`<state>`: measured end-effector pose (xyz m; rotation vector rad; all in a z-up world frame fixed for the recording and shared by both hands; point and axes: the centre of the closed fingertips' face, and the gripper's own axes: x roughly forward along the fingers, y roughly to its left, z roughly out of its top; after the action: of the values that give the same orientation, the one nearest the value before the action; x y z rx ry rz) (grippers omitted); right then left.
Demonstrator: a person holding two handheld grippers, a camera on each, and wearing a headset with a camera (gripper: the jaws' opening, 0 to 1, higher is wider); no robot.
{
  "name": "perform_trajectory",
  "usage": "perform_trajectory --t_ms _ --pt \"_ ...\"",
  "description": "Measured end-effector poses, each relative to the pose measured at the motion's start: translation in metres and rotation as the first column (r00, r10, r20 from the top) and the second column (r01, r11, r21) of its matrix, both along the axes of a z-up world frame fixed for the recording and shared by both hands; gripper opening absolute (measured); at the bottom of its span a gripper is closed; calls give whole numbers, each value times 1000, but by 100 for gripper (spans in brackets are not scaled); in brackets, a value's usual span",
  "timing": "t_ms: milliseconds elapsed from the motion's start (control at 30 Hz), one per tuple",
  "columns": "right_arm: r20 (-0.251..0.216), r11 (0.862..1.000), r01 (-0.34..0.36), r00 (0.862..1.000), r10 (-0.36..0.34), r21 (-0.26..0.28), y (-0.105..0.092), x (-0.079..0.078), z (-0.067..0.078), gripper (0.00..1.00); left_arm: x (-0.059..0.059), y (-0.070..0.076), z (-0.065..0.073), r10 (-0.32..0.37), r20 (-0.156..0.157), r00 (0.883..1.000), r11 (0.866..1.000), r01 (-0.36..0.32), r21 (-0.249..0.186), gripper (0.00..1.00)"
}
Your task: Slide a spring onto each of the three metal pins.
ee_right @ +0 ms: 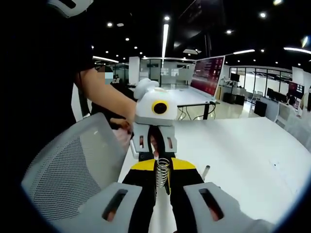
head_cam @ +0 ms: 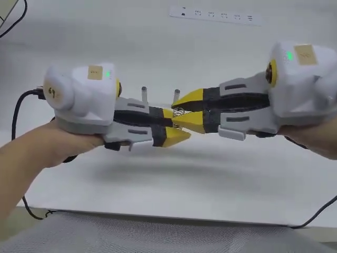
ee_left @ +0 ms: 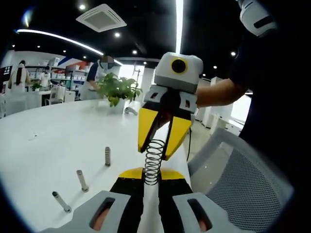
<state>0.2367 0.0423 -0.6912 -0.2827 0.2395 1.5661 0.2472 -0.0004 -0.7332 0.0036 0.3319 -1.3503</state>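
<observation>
A small coil spring (head_cam: 179, 112) hangs in the air between my two grippers, which meet tip to tip above the white table (head_cam: 174, 179). My left gripper (head_cam: 171, 124) is shut on one end of the spring (ee_left: 152, 162). Facing it, my right gripper (head_cam: 178, 110) has its yellow fingertips (ee_left: 171, 138) pinching the other end of the spring (ee_right: 162, 173). Three upright metal pins (ee_left: 107, 156) (ee_left: 82, 180) (ee_left: 61, 201) stand bare on the table to the left of the left jaws. Two pins (head_cam: 144, 93) show just behind the grippers.
A white power strip (head_cam: 216, 15) lies at the table's far edge. A grey mesh chair back (head_cam: 158, 234) sits at the near edge, with black cables (head_cam: 21, 105) trailing from both grippers. A potted plant (ee_left: 118, 88) and people stand far off.
</observation>
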Motion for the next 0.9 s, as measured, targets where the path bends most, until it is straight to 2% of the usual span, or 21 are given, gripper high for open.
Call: perform_trajectory --t_ms 167,333,667,900 --pt "7 999 15 1000 -15 31 0 1 2 7 1 2 2 6 -3 1000 1000 -6 -9 2" --pt "32 1000 3 999 -4 18 2 1 2 6 -1 1 1 4 -5 1000 1000 -4 -7 2" --pt "46 1000 -10 999 11 -6 1 2 1 6 0 0 1 15 3 1000 1000 -15 -4 3" --pt "54 1000 -23 998 24 -21 3 2 0 6 1 1 1 25 -10 1000 1000 -25 -9 6"
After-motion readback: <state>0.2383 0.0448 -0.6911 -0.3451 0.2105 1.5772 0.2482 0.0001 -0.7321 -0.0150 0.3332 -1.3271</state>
